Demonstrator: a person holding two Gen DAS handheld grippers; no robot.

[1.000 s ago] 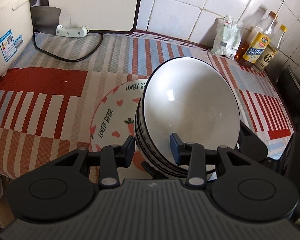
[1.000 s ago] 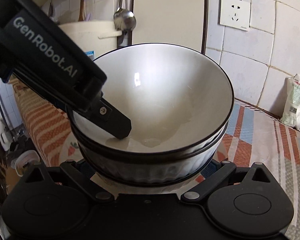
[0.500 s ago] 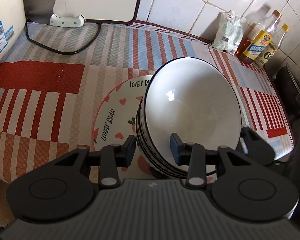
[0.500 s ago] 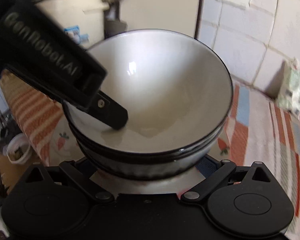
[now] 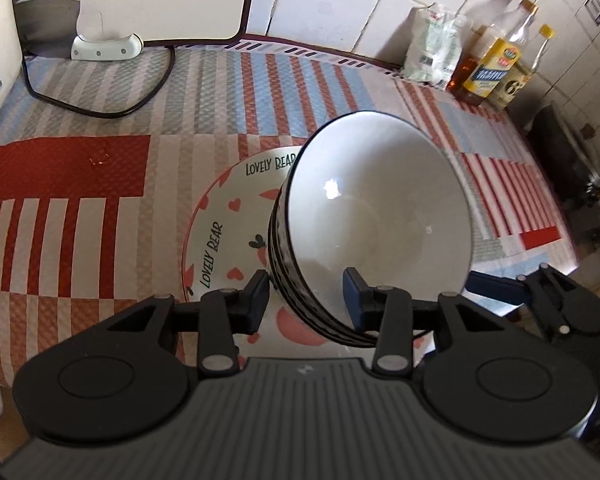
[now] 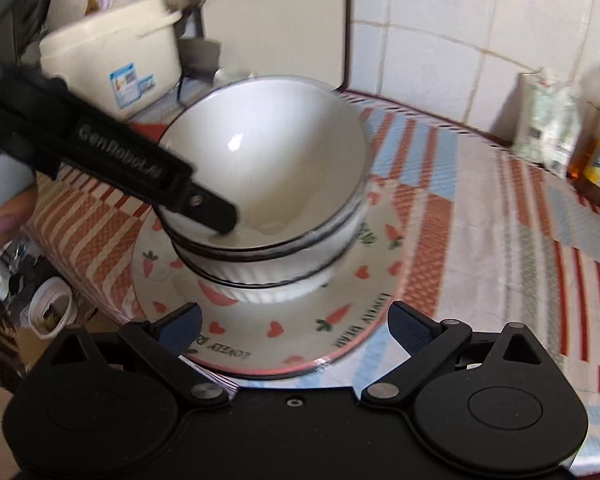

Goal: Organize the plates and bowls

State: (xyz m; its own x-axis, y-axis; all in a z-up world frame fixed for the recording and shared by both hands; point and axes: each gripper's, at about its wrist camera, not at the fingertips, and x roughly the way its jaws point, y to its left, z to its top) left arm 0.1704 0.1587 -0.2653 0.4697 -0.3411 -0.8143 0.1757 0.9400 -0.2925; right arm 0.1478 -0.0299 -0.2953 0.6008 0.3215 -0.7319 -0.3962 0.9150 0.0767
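Note:
A stack of white bowls with black rims (image 5: pixel 380 216) sits on a "Lovely Bear" plate (image 5: pixel 228 236) with hearts and carrots. My left gripper (image 5: pixel 305 300) straddles the near rim of the stack, one finger inside the top bowl and one outside; whether it pinches the rim I cannot tell. In the right wrist view the bowls (image 6: pixel 268 184) rest on the plate (image 6: pixel 364 308), and the left gripper's finger (image 6: pixel 216 216) reaches into the top bowl. My right gripper (image 6: pixel 296 330) is open and empty, just short of the plate's near edge.
A striped red, blue and beige cloth (image 5: pixel 100 128) covers the counter. A white rice cooker (image 6: pixel 112 64) with a black cord (image 5: pixel 100 110) stands at the back left. A bag (image 5: pixel 432 52) and oil bottles (image 5: pixel 496 64) stand at the back right by the tiled wall.
The right gripper has let go of the plate and pulled back with its jaws open. The bowls and plate have come down onto the cloth. The left gripper stays on the bowl rim.

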